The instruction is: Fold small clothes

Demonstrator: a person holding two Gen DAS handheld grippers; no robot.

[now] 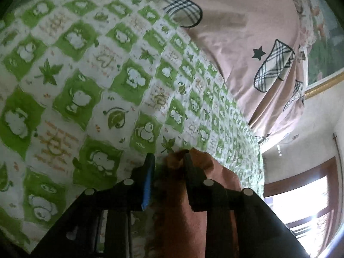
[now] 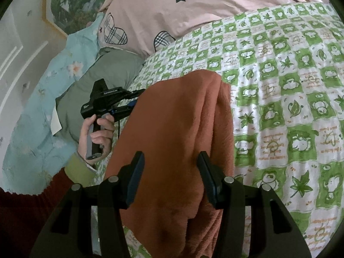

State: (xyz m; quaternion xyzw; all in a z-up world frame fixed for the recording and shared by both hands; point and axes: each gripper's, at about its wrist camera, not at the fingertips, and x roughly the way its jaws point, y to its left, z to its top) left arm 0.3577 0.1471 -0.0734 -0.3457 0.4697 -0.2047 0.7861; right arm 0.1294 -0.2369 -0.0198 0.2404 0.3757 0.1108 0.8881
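At the left edge of the orange cloth (image 2: 172, 129), the left hand-held gripper (image 2: 131, 104) is seen reaching in sideways; whether it is pinched on the fabric cannot be told. The cloth lies bunched on the green checked bedspread (image 2: 290, 86), its long axis running away toward the pink pillow (image 2: 193, 10). The right hand-held gripper (image 2: 171, 179) is held wide, straddling the cloth's near end, and is judged nearer.

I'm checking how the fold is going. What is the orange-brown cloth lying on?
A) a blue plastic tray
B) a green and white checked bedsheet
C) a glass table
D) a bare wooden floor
B: the orange-brown cloth lies on the green and white checked bedsheet, which shows around it on the far side and to the right, with a pink pillow beyond.
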